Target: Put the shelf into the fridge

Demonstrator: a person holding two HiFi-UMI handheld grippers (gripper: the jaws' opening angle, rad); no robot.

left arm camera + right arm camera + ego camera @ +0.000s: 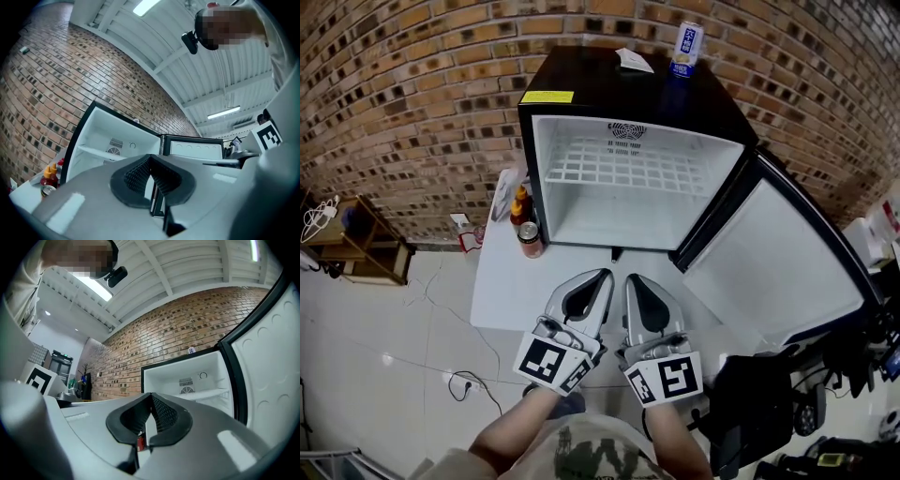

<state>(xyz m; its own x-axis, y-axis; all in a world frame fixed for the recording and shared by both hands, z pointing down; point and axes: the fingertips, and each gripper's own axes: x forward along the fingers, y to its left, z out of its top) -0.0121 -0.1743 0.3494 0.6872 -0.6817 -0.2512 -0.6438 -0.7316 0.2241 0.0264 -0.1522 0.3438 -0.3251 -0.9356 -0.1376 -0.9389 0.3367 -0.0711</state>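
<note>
The small black fridge [546, 66] stands open on a white table [502, 286], its door [778, 258] swung out to the right. A white wire shelf [623, 169] lies flat inside the white compartment, about halfway up. My left gripper [602, 277] and right gripper [630, 281] hover side by side in front of the fridge, low over the table, both shut with nothing between their jaws. The left gripper view shows the fridge [112, 140] ahead beyond the closed pads. In the right gripper view the fridge [187, 380] and its shelf [206, 393] show past the closed tips.
A blue-and-white can [685, 49] and a white paper [634, 60] sit on the fridge top. Sauce bottles [519, 204] and a red can [530, 239] stand left of the fridge on the table. Brick wall behind, wooden rack [356, 246] at left, black chair [759, 403] at lower right.
</note>
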